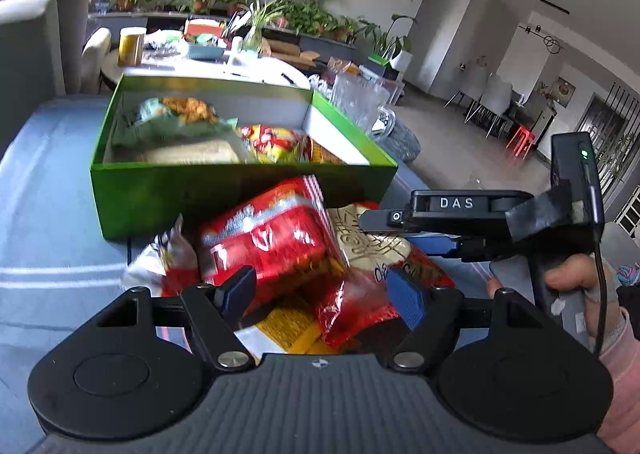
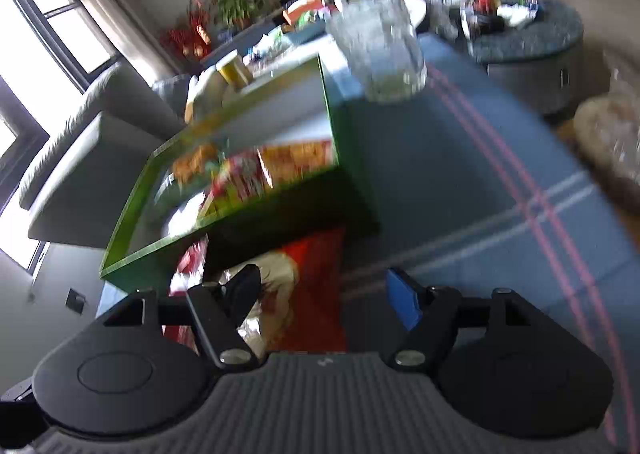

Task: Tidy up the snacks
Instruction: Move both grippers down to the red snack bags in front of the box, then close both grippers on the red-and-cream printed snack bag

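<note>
A green box [image 1: 240, 190] stands on the blue cloth and holds several snack packets, one green [image 1: 172, 126] and one red and yellow [image 1: 276, 144]. In front of it lies a pile of loose packets. My left gripper [image 1: 324, 290] is open with its fingers on either side of a red packet [image 1: 272, 242] in the pile. My right gripper [image 2: 324, 294] is open over a red and beige packet [image 2: 292, 286] at the box's near corner; it shows in the left wrist view [image 1: 376, 220] above that packet [image 1: 372, 250]. The box [image 2: 280, 214] looks tilted and blurred in the right wrist view.
A clear glass jug [image 2: 380, 50] stands on the cloth right of the box. A round white table [image 1: 240, 66] with a yellow cup, plants and clutter is behind. A grey sofa [image 1: 36, 34] is at left, a round grey ottoman [image 2: 532, 50] at right.
</note>
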Action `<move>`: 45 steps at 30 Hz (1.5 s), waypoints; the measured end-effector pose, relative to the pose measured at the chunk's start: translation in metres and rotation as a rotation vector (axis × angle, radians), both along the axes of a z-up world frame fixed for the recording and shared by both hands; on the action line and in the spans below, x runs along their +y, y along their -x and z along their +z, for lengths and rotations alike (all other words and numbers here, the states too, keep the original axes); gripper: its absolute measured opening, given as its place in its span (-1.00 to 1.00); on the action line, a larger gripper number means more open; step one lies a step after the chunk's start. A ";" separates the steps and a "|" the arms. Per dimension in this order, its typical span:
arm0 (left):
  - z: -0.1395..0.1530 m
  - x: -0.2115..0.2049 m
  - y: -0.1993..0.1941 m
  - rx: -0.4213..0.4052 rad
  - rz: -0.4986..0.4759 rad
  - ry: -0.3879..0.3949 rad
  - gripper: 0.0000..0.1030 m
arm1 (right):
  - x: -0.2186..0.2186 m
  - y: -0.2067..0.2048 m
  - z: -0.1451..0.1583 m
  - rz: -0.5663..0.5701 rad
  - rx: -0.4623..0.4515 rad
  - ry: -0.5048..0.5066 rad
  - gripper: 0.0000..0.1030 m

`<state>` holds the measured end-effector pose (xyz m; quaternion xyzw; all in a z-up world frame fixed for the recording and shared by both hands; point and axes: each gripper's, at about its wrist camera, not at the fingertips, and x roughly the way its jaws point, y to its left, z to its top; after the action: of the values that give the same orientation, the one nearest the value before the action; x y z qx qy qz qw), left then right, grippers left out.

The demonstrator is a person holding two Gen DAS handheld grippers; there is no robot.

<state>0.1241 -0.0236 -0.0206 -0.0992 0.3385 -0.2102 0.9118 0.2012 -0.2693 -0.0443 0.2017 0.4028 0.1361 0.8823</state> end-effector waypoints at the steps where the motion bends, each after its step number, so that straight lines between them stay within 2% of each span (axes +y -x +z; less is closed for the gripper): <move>1: -0.002 0.001 0.001 0.010 0.006 0.003 0.35 | 0.002 0.002 -0.003 0.006 -0.002 -0.002 0.96; 4: -0.006 0.005 0.003 0.037 0.027 0.020 0.35 | 0.004 0.011 -0.004 0.019 0.004 0.029 0.96; 9: -0.008 0.010 0.010 0.048 0.025 0.032 0.35 | -0.002 0.031 -0.005 0.093 0.022 0.020 0.96; 19: -0.009 -0.006 0.025 0.063 -0.073 0.008 0.35 | 0.010 0.076 -0.005 0.181 -0.031 0.114 0.97; 22: -0.017 -0.005 0.022 0.085 -0.088 0.020 0.35 | 0.009 0.075 -0.005 0.189 -0.028 0.104 0.97; 28: -0.024 -0.012 0.017 0.080 -0.086 -0.007 0.35 | 0.010 0.072 -0.005 0.162 -0.020 0.081 0.97; 32: -0.033 -0.015 0.019 0.121 -0.065 0.046 0.35 | 0.006 0.065 -0.004 0.118 0.014 0.013 0.97; 35: -0.033 -0.016 0.024 0.120 -0.045 0.049 0.35 | 0.008 0.058 -0.004 0.111 0.043 -0.052 0.97; 45: -0.033 -0.016 0.028 0.127 -0.040 0.047 0.36 | 0.004 0.073 -0.002 0.126 0.047 -0.050 0.97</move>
<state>0.0959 -0.0397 -0.0535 -0.1271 0.3927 -0.2298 0.8814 0.1281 -0.2654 -0.0466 0.2009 0.4319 0.1967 0.8570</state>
